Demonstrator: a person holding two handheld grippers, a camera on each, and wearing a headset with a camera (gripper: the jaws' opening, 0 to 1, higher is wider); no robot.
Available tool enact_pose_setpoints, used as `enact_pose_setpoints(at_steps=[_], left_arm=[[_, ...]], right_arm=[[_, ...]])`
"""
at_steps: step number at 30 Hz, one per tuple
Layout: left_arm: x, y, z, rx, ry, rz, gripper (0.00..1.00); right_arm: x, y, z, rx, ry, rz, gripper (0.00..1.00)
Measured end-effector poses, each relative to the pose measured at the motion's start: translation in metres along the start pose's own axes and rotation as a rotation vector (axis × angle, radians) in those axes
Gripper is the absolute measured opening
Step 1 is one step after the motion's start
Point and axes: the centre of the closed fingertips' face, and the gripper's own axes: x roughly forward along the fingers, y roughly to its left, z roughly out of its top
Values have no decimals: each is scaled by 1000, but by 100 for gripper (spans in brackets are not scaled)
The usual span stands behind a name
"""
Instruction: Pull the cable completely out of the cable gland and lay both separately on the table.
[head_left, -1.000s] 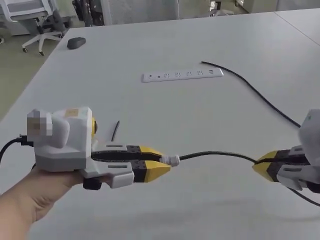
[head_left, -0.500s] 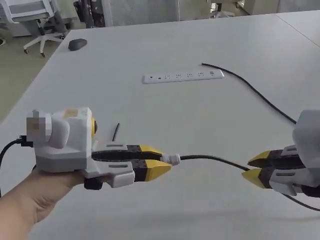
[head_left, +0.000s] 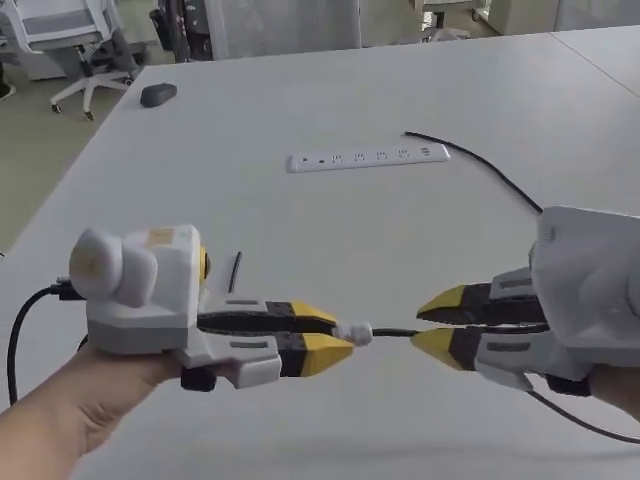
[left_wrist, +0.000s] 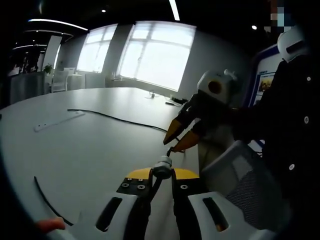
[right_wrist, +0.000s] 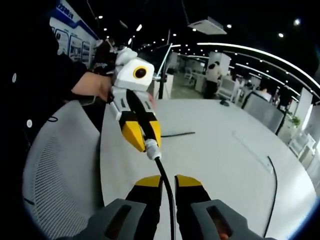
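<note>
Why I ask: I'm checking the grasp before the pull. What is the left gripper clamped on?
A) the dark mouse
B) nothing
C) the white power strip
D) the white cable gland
D: in the head view the left gripper is shut on the white cable gland at its jaw tips, and the black cable runs out of the gland toward the right gripper.

White power strip (head_left: 367, 157) lies flat mid-table (head_left: 330, 90), sockets facing up. Far back on the left, a dark mouse (head_left: 158, 95) sits near the table's edge. Beyond it, an office chair (head_left: 55, 18) on the floor. Closer in, a short thin black strip (head_left: 233, 270) lies by itself.
</note>
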Motion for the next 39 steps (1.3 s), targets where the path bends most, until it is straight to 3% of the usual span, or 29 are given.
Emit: enact_pose_setpoints(at_steps=[1, 4, 10, 16, 22, 27, 39], left_arm=[[0, -1, 0, 1, 0, -4, 15], [2, -2, 0, 2, 1, -8, 15], [3, -4, 1, 8, 7, -14, 15], [4, -4, 2, 8, 4, -16, 15], [6, -3, 2, 10, 3, -14, 15], [5, -2, 4, 11, -7, -13, 15], [2, 5, 5, 12, -9, 3, 15]], right_arm=[[3, 4, 5, -25, -13, 22, 6], [9, 7, 6, -34, 0, 23, 7], [15, 10, 2, -57, 32, 42, 2], [14, 8, -1, -2, 41, 40, 1], [12, 3, -9, 29, 66, 12, 0], [5, -6, -13, 106, 59, -11, 1], [-8, -24, -37, 152, 101, -77, 0]])
